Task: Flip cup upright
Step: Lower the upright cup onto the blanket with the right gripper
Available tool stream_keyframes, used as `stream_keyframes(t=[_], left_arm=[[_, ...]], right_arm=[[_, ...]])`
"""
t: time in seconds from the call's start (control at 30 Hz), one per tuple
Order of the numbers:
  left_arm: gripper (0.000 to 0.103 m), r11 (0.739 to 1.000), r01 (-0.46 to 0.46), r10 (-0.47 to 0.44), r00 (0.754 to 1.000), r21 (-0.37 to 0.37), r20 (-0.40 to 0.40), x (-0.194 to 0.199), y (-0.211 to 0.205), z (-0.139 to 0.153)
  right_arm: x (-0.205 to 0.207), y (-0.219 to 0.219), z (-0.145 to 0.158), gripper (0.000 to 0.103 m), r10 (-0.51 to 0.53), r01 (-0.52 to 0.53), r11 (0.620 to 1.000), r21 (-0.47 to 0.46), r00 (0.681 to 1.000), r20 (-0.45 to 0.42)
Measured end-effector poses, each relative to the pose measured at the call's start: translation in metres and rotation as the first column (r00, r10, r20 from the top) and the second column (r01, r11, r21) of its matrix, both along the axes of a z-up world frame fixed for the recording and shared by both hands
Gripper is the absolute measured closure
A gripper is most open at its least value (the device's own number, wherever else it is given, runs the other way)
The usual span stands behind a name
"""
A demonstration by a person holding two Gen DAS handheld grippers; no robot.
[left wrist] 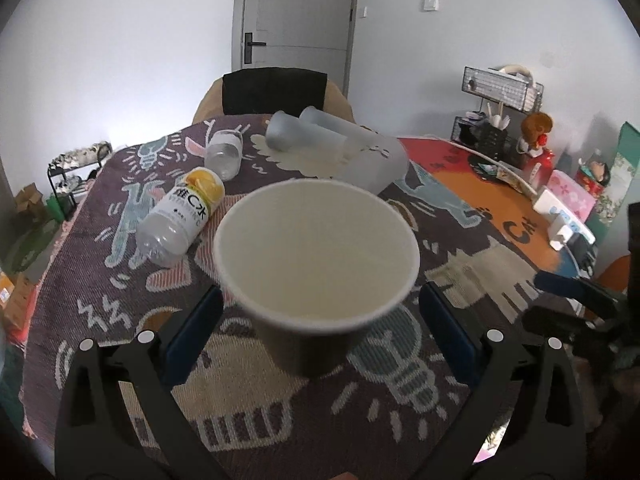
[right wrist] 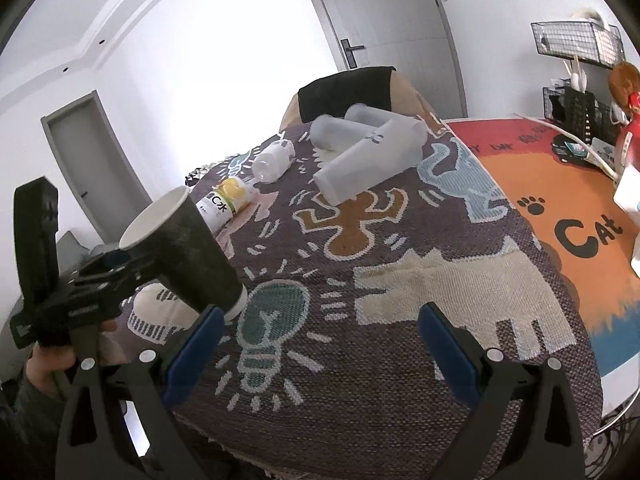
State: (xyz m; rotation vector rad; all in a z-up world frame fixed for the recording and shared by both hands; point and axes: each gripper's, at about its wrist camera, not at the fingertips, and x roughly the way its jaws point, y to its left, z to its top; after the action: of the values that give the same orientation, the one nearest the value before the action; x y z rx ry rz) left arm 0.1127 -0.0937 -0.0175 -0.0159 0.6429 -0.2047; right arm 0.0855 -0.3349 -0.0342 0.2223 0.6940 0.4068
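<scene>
A dark paper cup with a white inside (left wrist: 316,256) stands mouth-up on the patterned cloth between the two blue pads of my left gripper (left wrist: 320,328). The jaws stand wide, apart from the cup walls. In the right wrist view the same cup (right wrist: 188,252) looks tilted, its base on the cloth, with the left gripper (right wrist: 108,272) around it. My right gripper (right wrist: 320,344) is open and empty over the cloth near the table's front edge, to the right of the cup.
Two clear plastic bottles lie behind the cup, one with a yellow label (left wrist: 180,212) and one plain (left wrist: 225,152). Frosted tubes (right wrist: 368,160) lie further back. A chair (left wrist: 276,92) stands behind the table. Clutter (left wrist: 560,200) lines the right side.
</scene>
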Motion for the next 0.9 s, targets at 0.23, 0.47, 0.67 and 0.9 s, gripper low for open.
stream_keyframes(t=[0.23,0.47,0.67,0.9], left_arm=[[0.006,0.998,0.038,-0.036,0.998,-0.053,0.048,-0.029,0.018,0.004],[0.006,0.993,0.035,-0.02,0.99,-0.111,0.137,-0.056,0.042,0.01],[0.006,0.995,0.017,0.004,0.981,-0.102,0.194,-0.081,0.059,0.017],[0.006,0.998,-0.011,0.025,0.972,-0.059,0.234,-0.111,0.072,0.019]], right_arm=[[-0.007,0.019,0.005,0.008,0.049,-0.049,0.999,-0.015,0.999,0.021],[-0.024,0.04,0.015,0.008,0.111,-0.108,0.993,-0.046,0.992,0.065],[-0.042,0.058,0.023,0.008,0.137,-0.129,0.989,-0.068,0.983,0.123],[-0.057,0.075,0.022,0.008,0.154,-0.145,0.987,-0.076,0.979,0.133]])
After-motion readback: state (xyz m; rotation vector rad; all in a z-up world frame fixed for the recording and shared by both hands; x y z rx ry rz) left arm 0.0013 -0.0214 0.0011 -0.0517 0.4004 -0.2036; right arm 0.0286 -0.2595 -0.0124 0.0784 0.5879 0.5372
